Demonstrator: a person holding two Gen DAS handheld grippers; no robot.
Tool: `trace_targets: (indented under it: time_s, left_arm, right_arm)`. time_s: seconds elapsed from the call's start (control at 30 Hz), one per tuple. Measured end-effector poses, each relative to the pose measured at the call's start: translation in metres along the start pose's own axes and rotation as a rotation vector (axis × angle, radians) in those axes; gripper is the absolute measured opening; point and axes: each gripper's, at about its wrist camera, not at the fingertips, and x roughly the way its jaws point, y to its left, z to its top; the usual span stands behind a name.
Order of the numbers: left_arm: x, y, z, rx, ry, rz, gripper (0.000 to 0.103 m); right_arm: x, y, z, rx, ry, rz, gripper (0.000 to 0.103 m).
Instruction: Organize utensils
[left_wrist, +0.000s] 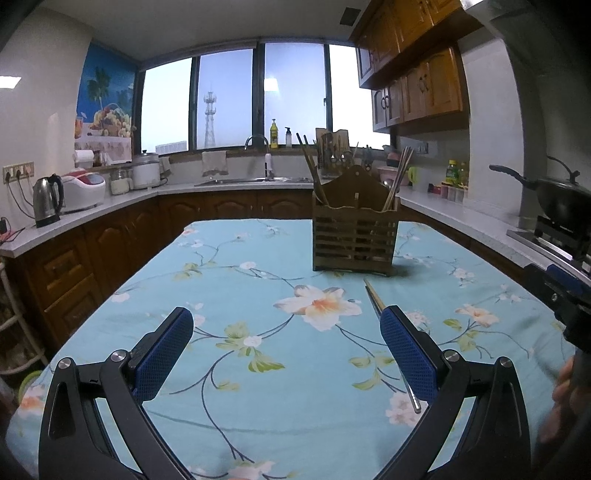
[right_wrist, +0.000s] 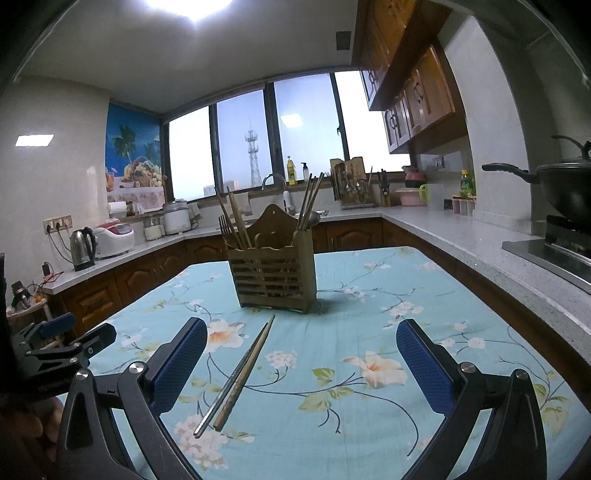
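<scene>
Most utensils stand in your holder (right_wrist: 273, 271); two chopsticks (right_wrist: 236, 376) at lower centre remain, with your left gripper (left_wrist: 286, 349) and right gripper (right_wrist: 301, 363) both wide and empty.

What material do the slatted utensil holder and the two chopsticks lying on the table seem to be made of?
The utensil holder looks like wood or bamboo: matte brown, with cut slats. Of the two chopsticks, the grey chopstick seems metal, probably steel, given its dull sheen. The brown chopstick beside it looks like wood or bamboo, matte with no shine.
</scene>
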Motion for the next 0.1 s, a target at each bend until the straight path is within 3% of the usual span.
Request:
trace_targets:
  time_s: [0.1]
  left_arm:
    - [0.0022, -0.0006, 0.0003, 0.003, 0.012, -0.006, 0.103]
  right_arm:
    - [0.0025, 0.0016, -0.002, 0.002, 0.013, -0.003, 0.103]
